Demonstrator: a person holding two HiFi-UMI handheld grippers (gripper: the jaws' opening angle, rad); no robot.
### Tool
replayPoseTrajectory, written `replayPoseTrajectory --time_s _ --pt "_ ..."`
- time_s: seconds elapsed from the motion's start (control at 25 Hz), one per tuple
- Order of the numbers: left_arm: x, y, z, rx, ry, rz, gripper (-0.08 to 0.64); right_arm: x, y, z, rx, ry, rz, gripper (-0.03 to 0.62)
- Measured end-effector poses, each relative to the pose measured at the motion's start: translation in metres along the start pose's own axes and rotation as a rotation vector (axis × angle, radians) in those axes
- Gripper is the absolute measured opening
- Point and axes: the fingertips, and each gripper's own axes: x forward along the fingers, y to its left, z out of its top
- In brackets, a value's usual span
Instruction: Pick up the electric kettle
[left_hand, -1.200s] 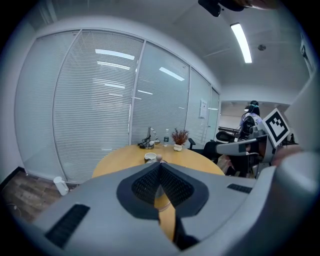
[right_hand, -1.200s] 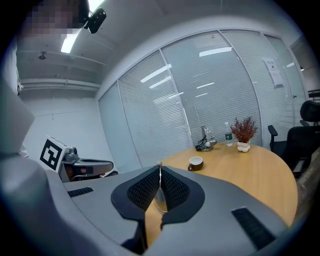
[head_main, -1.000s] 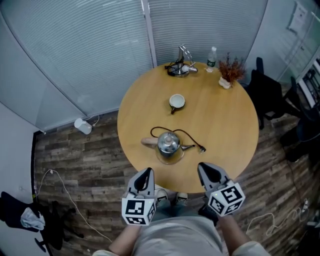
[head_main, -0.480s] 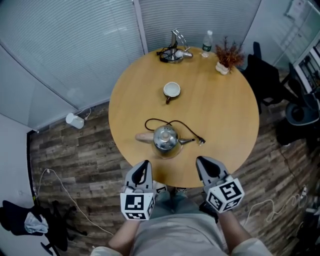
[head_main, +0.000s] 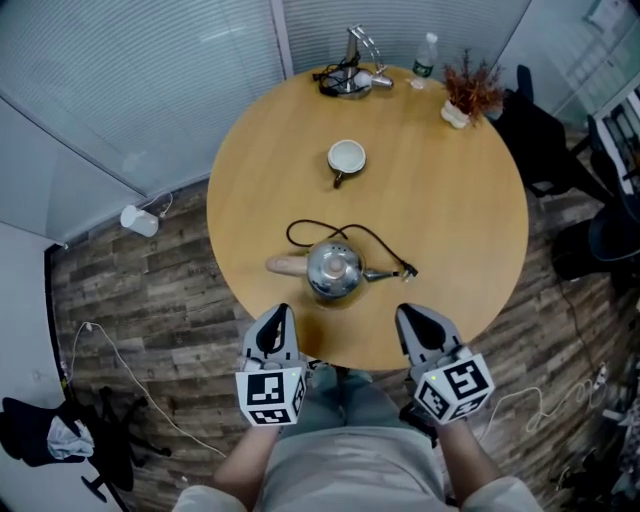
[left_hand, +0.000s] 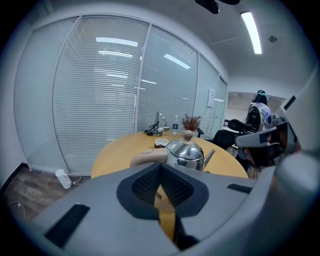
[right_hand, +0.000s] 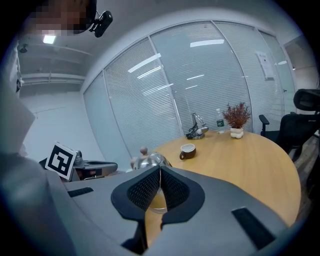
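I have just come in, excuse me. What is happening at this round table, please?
A person stands at the round wooden table and holds a gripper in each hand. The left gripper and the right gripper are both at the near edge of the table, with their fingers closed and empty. The steel electric kettle stands on the table just beyond them. Nothing touches it yet.

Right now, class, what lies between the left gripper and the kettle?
Nothing. In the head view, only a bare stretch of the wooden table separates the left gripper from the kettle.
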Motion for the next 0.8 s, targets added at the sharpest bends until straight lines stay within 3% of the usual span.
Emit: replayPoseTrajectory --time_s 0.28,0.8 --pt "0.023 0.016 -0.010 0.002 0.032 0.020 0.012 0.018 -0.007 -0.014 0.021 0.037 0.000 0.032" --pt "0.062 0.054 -0.040 -0.048 0.131 0.082 0.152 0.039 -0.010 -0.030 0.065 0.070 0.001 0.032"
